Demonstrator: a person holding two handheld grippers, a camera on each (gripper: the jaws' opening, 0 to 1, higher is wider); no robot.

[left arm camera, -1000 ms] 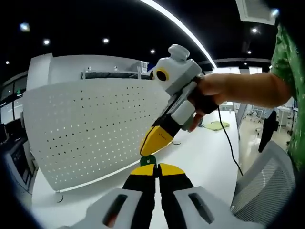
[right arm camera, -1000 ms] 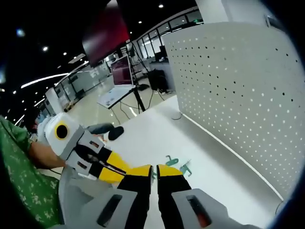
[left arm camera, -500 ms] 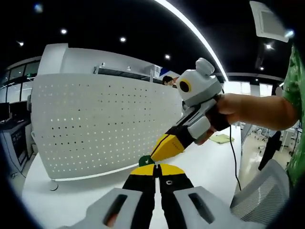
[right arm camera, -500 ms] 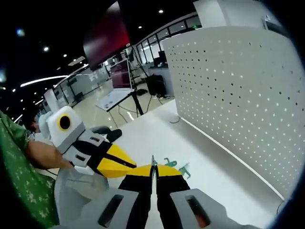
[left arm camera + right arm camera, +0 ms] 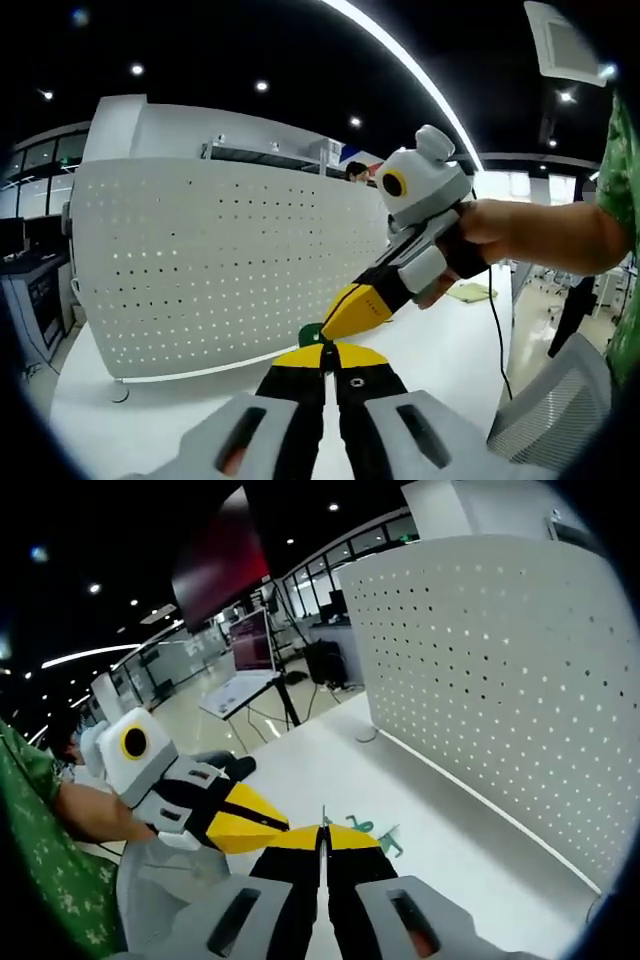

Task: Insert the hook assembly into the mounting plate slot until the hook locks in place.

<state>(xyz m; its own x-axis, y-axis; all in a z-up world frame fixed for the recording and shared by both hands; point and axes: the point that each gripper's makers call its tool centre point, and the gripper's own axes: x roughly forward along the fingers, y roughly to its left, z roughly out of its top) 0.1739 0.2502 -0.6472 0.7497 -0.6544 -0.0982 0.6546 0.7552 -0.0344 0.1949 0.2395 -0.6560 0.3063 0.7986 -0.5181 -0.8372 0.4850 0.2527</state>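
We saw a small green hook piece (image 5: 311,333) caught at the tips of the left gripper (image 5: 328,352), whose yellow-tipped jaws were pressed together around it. In the left gripper view the right gripper (image 5: 352,312) came in from the right with its yellow nose just above and touching that same green piece; from there we could not tell how its jaws stood. A hand (image 5: 478,248) gripped its handle.

In the right gripper view the right gripper (image 5: 323,832) had its jaws closed with only a thin slit between them, and a thin sliver (image 5: 323,818) stood up at the tips; we could not tell what it was. The left gripper (image 5: 262,823) entered from the left, its yellow nose meeting the right gripper's tips. Just ahead of those tips and slightly to the right, two more green hooks (image 5: 372,833) lay flat on the white worktop (image 5: 320,760), close together.

The white perforated mounting plate (image 5: 220,265) stood upright on the worktop (image 5: 180,415) ahead and left of the left gripper, apart from the held piece. In the right gripper view the same plate (image 5: 500,670) rose ahead and to the right, its lower edge well beyond the loose hooks.

A green patterned sleeve (image 5: 45,860) showed at the left of the right gripper view.
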